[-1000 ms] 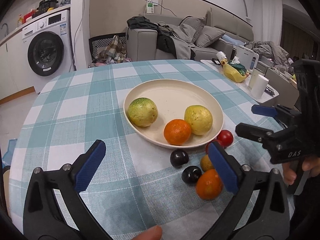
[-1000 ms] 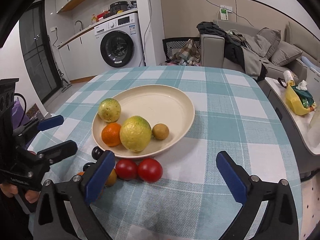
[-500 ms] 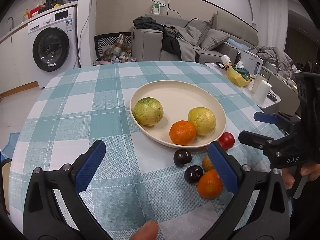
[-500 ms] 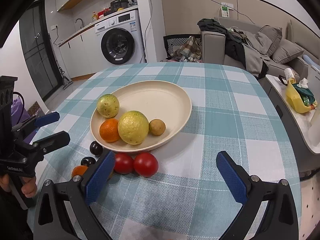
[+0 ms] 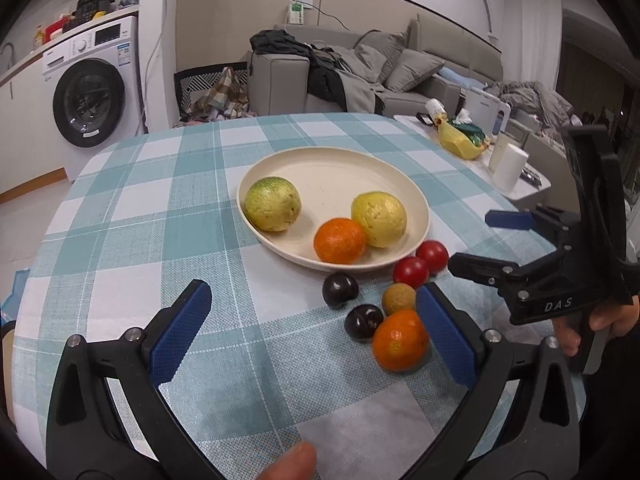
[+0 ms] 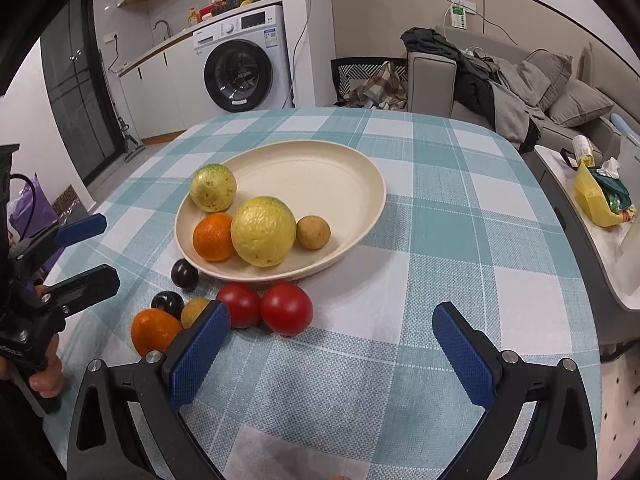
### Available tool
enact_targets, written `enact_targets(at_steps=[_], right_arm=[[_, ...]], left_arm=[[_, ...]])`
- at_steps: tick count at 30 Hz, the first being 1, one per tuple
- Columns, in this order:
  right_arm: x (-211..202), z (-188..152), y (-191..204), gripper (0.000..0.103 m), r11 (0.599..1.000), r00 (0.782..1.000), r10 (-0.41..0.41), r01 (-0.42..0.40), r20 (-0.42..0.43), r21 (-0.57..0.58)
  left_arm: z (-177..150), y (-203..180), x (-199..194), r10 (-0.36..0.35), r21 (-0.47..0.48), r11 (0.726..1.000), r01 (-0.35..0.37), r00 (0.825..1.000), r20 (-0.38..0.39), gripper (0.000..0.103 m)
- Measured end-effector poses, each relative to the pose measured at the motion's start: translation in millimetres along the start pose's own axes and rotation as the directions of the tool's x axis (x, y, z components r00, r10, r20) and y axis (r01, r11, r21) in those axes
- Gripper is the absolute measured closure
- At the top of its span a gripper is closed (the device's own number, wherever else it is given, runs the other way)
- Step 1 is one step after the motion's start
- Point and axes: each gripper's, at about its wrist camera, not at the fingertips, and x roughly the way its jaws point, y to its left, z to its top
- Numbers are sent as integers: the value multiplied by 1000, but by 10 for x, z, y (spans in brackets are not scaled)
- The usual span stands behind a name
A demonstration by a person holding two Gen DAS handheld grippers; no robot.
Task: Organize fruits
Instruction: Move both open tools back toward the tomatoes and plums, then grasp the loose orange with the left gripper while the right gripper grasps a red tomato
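Fruit on checked cloth | left gripper [image 5: 312, 328] and right gripper [image 6: 328, 354] both spread wide, empty | round cream plate [image 6: 340, 168] holds four fruits; small tan one [image 6: 313, 232] shows only in right view (hidden from left) | glossy tomatoes [image 6: 286, 309] beside rim

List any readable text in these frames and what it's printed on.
"DAS": white letters on the black body of the right gripper, seen from the left wrist view.
Washing machine: panel sticker and door label are too small to read.
Left gripper: white lettering at the frame edge is cut off, unreadable.
Bottles on the counter: labels blurred.
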Motion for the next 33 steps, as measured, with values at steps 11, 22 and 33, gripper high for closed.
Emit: enact_targets(at_steps=[11,22,33], right_arm=[[52,-57,19,0,999,999,-13,11,-45,-35],[82,-60,15,0,999,998,-11,10,-60,-32],[163,-79,-9,1,1000,998,-13,12,-68,-21]], left_arm=[[-70,-204,80,-64,76,995,69,996,-69,1],[-164,-371,149,-112,152,980,131,985,-129,11],[-234,-436,207,-138,178,970,166,978,-160,37]])
